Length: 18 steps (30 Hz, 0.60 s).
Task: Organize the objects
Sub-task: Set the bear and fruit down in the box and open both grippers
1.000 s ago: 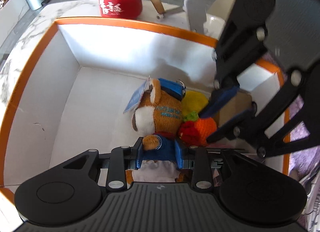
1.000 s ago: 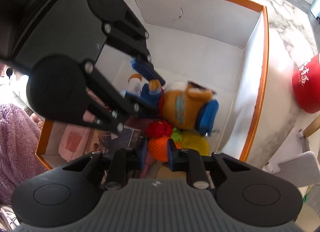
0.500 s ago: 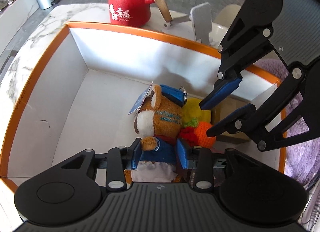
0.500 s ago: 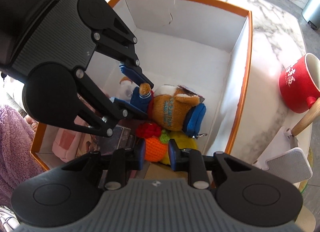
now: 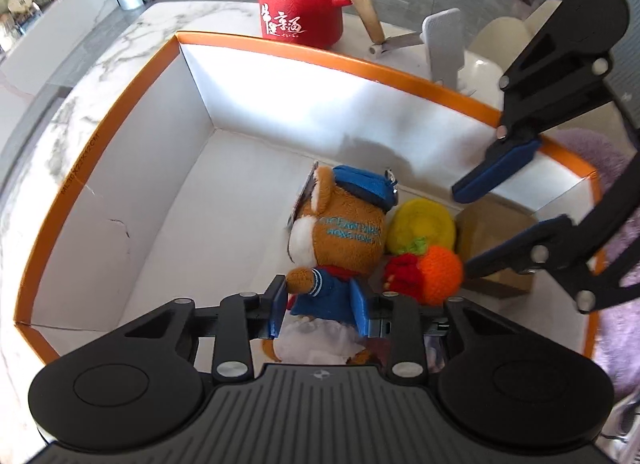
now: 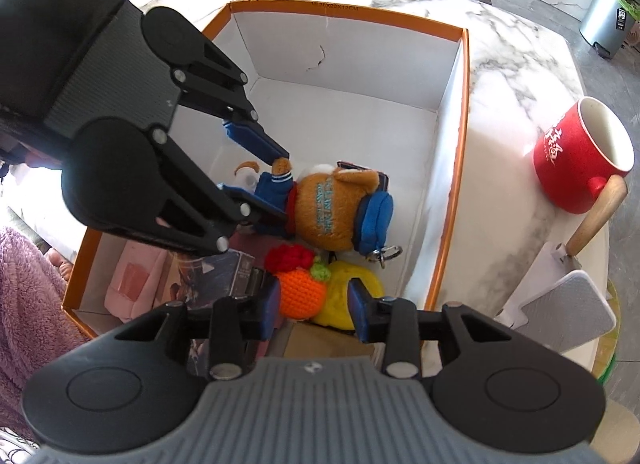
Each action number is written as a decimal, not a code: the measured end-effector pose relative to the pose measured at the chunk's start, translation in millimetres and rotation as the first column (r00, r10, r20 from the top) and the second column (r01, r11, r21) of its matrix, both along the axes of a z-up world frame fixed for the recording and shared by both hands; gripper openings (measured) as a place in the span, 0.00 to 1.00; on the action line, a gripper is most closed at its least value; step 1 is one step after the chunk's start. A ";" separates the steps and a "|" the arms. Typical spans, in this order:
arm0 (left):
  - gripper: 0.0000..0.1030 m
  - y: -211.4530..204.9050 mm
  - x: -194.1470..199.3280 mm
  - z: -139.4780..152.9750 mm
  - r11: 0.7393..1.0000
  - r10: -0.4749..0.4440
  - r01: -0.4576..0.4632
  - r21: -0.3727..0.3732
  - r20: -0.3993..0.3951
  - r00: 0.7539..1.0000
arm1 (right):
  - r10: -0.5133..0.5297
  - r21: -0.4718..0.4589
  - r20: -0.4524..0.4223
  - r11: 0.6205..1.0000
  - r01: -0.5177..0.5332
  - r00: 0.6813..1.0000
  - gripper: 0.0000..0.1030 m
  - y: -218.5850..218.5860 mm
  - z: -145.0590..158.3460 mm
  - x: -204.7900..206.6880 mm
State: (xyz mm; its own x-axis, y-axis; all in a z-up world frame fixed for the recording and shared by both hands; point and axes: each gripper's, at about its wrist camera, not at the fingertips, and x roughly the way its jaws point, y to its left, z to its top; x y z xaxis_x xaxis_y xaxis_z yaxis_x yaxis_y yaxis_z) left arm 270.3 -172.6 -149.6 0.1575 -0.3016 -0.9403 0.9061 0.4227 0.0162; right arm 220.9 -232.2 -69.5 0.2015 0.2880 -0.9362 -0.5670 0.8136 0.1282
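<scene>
Closing around the bear's (image 5: 340, 236) blue jacket, my left gripper (image 5: 320, 310) is narrowing its jaws with the torso between the pads, and both pads are looking pressed to the cloth. The bear is lying flat on the box (image 5: 120, 135) floor, its long axis running straight away from these jaws toward the far wall, capped head farthest out, so I am pinching across its narrow width and a straight lift should be carrying it out lengthwise.

My right gripper (image 6: 314, 306) is opening, jaws spreading over the orange knit ball (image 6: 300, 294) and the yellow one (image 6: 352, 292); the pads are standing apart from the yarn, gripping nothing. Both balls are lying just beside the bear, on its right-gripper side, near a brown carton (image 5: 496, 236).

My left is the hand nearer the bear.

The right wrist view is showing the bear side-on, both left pads bracketing its jacket, plus a keyring at its cap and pink packets in the box corner. The left wrist view is hiding those, but is showing the bear's paper tag. A red mug (image 5: 300, 7) is standing outside the box.
</scene>
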 end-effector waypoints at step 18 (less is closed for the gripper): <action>0.23 3.1 -21.1 7.2 0.989 -0.144 0.144 0.031 -0.018 0.989 | -0.016 0.006 -0.018 1.000 0.016 1.000 0.38 8.5 -3.5 7.2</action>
